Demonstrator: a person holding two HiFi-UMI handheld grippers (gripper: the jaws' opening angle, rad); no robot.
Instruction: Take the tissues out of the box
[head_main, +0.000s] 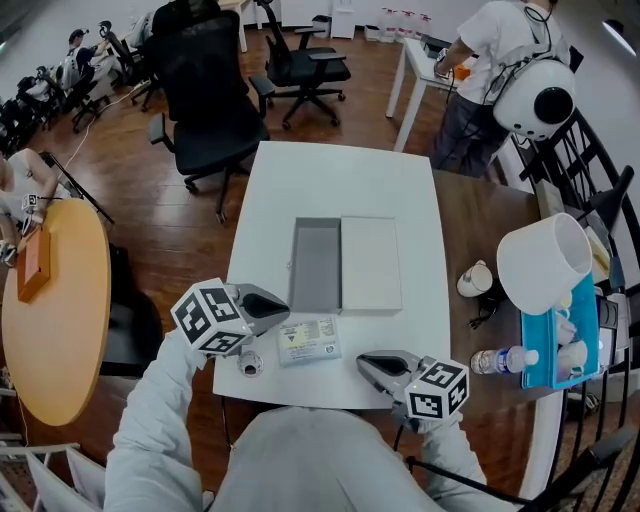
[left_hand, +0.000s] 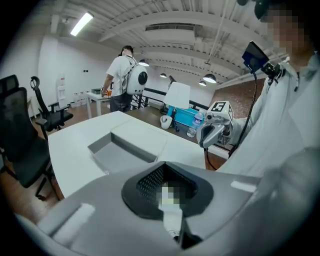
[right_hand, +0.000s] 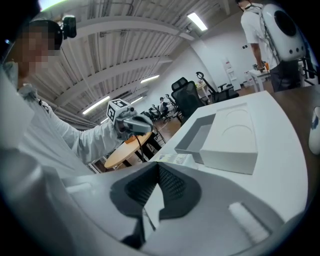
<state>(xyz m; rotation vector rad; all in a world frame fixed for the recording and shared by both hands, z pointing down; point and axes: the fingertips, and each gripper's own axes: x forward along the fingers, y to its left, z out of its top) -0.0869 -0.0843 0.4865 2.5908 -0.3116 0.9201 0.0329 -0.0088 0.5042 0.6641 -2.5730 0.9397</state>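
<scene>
Head view: tissue pack (head_main: 308, 340) lies flat on the table (head_main: 340, 180), label up, just in front of the open grey box (head_main: 300, 265); box tray looks empty, white lid (head_main: 370, 265) touching its right side; pack's long axis runs left-right, box's runs away from the person; left gripper (head_main: 280, 303) and right gripper (head_main: 365, 362) flank the pack, touching nothing.
Left gripper view: jaws pressed together, empty.
Right gripper view: jaws look together, empty; pack (right_hand: 172, 159) near.
Judgement: removal looks done; any regrasp needs jaws spread first, pinching across the short side.
</scene>
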